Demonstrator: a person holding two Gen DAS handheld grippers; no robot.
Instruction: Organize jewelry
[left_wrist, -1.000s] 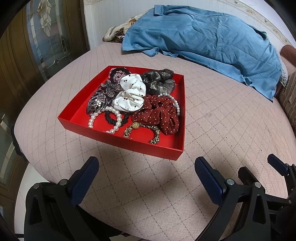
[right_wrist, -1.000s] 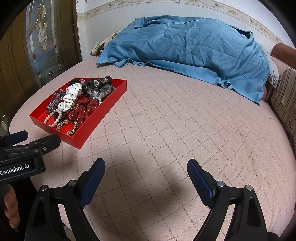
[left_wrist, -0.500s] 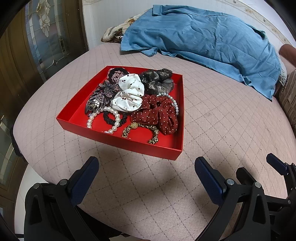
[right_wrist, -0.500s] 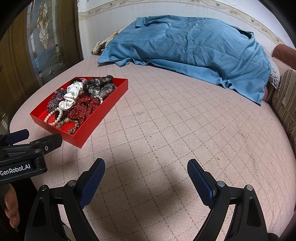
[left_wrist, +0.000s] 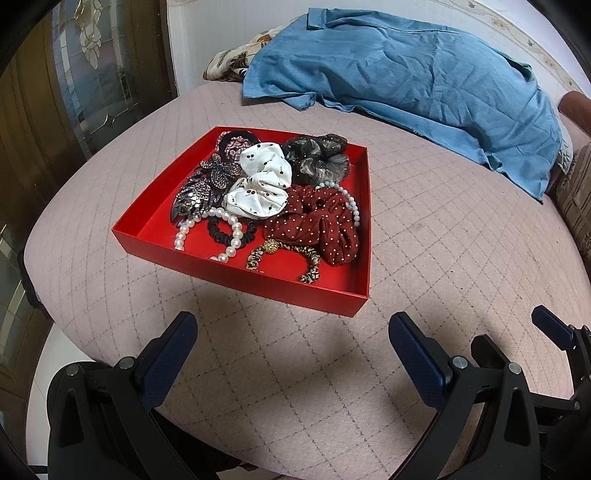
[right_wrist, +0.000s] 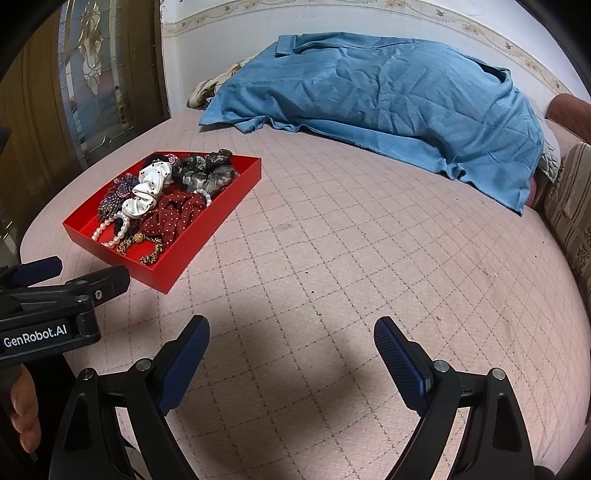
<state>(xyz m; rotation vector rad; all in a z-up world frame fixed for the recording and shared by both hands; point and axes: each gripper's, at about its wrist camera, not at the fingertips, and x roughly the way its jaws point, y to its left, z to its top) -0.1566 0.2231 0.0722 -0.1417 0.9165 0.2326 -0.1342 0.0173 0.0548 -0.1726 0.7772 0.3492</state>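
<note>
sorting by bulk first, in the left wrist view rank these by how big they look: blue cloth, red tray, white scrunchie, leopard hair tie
1. blue cloth
2. red tray
3. white scrunchie
4. leopard hair tie
The cloth lies farthest away, yet looks largest.

White lettering reading "GenRobot.AI" is showing on the black plastic body of the left tongs (right_wrist: 35, 269), at the lower left edge of the right wrist view. No other text, number or label is showing legibly in either view.
</note>
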